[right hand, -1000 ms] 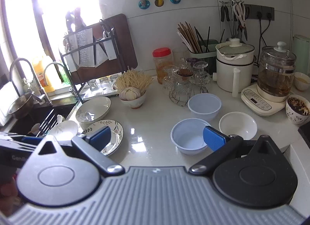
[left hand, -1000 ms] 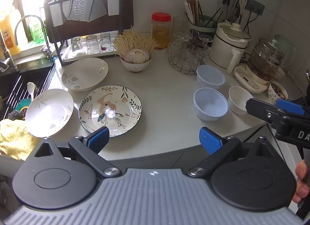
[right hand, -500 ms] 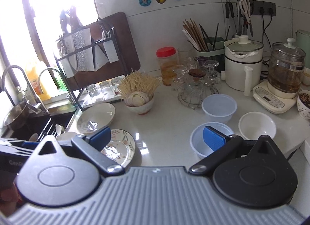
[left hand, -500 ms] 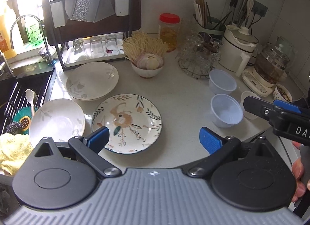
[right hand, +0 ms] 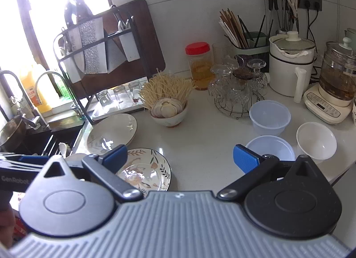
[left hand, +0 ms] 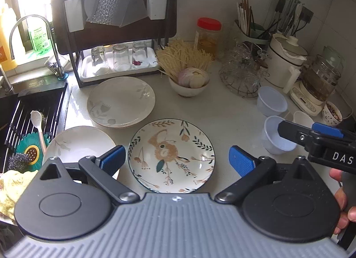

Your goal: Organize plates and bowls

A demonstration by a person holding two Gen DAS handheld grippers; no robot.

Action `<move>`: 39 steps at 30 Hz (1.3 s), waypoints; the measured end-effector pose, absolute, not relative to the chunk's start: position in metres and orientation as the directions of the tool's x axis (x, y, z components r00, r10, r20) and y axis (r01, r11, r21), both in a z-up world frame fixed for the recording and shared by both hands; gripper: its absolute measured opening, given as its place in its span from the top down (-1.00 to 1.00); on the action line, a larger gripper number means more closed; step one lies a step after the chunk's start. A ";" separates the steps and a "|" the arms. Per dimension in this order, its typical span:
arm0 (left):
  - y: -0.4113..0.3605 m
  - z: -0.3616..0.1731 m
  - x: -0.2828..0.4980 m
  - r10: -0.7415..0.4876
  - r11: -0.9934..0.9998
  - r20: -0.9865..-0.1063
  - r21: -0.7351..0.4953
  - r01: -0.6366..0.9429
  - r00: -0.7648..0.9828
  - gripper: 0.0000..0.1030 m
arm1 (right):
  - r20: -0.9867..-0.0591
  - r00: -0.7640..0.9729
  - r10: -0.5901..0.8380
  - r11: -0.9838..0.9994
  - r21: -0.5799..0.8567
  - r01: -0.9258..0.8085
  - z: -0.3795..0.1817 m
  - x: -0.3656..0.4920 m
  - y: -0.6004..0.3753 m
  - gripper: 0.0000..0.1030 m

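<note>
Jaws on your left gripper (left hand: 175, 158) are spread wide with nothing between them, hanging right over the floral plate (left hand: 171, 155) near the front edge of the bench (left hand: 222, 115). Your right gripper (right hand: 180, 158) is parted just as wide and empty too, and its right fingertip (right hand: 244, 158) sits in front of the near blue plastic bowl (right hand: 270, 146), though you can't tell from either view whether it touches.

Plates are bunched on the left side. A cream plate (left hand: 121, 101) sits just behind the floral one, and a second cream plate (left hand: 77, 144) is by the sink (left hand: 13, 106), partly hidden behind your left gripper. All three lie close together, rims nearly meeting.

Bowls are over on the right. A second blue plastic bowl (right hand: 270, 116) stands just behind the near one, and a small white bowl (right hand: 316, 140) is beside them.

Further back, a bowl of noodles and sliced stuff (right hand: 168, 107) sits mid-bench, with a red-lidded jar (right hand: 199, 65) and a wire rack of glass cups (right hand: 235, 93) behind it. The dish rack (left hand: 115, 24) stands at the back left with three upturned glasses on its tray.
</note>
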State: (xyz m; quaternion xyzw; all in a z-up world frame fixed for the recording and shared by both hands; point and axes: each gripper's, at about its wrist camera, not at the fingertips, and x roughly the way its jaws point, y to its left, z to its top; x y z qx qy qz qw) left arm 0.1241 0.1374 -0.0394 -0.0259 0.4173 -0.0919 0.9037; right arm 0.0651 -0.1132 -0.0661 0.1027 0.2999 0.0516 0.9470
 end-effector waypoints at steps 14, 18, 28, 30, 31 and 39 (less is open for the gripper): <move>0.242 -0.082 0.168 -0.202 0.979 -0.790 -0.154 0.132 0.579 -0.96 | -0.622 0.750 0.223 0.945 0.328 -0.009 -0.092 0.096 -0.032 -0.82; 0.282 -0.100 0.187 -0.224 0.975 -0.807 -0.180 0.134 0.546 -0.96 | -0.663 0.713 0.228 0.943 0.332 0.007 -0.104 0.104 0.000 -0.56; 0.352 -0.135 0.228 -0.253 0.965 -0.846 -0.184 0.189 0.469 -0.93 | -0.716 0.638 0.282 0.898 0.431 0.088 -0.136 0.120 0.064 -0.32; 0.362 -0.143 0.235 -0.254 0.963 -0.855 -0.183 0.196 0.452 -0.93 | -0.724 0.624 0.295 0.886 0.452 0.105 -0.142 0.122 0.073 -0.22; 0.368 -0.147 0.238 -0.258 0.962 -0.858 -0.185 0.201 0.445 -0.93 | -0.728 0.615 0.302 0.879 0.462 0.115 -0.145 0.123 0.078 -0.20; 0.396 -0.177 0.255 -0.286 0.951 -0.884 -0.213 0.225 0.371 -0.62 | -0.776 0.535 0.333 0.846 0.497 0.194 -0.174 0.128 0.108 0.11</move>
